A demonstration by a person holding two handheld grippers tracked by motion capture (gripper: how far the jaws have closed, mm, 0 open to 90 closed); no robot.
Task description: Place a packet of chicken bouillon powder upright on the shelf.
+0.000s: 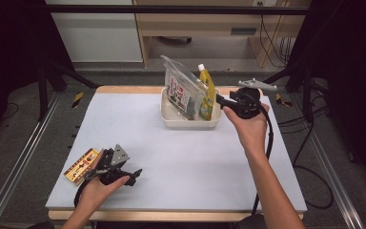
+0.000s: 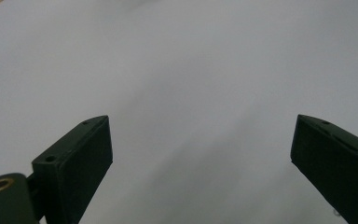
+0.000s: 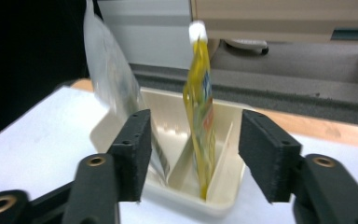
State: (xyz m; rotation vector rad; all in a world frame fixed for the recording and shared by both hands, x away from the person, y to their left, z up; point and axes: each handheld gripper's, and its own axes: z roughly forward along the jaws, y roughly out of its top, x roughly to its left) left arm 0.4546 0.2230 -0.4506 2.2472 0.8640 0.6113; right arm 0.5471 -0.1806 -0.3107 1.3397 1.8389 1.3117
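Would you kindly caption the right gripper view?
Open right gripper faces a yellow pouch standing upright in a cream tray.

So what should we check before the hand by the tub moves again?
1. Right gripper open: ok, its jaws stand apart with nothing clamped.
2. Lined up with the yellow spouted pouch: ok, the pouch stands between the jaws in the right gripper view.
3. Pouch upright in the cream divided tub: ok, it stands in the right-hand compartment.
4. Clear snack bag out of the way: cannot tell, it leans close beside the pouch.
5. Left gripper free: ok, open over the bare grey mat.
6. Flat yellow packet waiting: ok, it lies on the mat by the left gripper.
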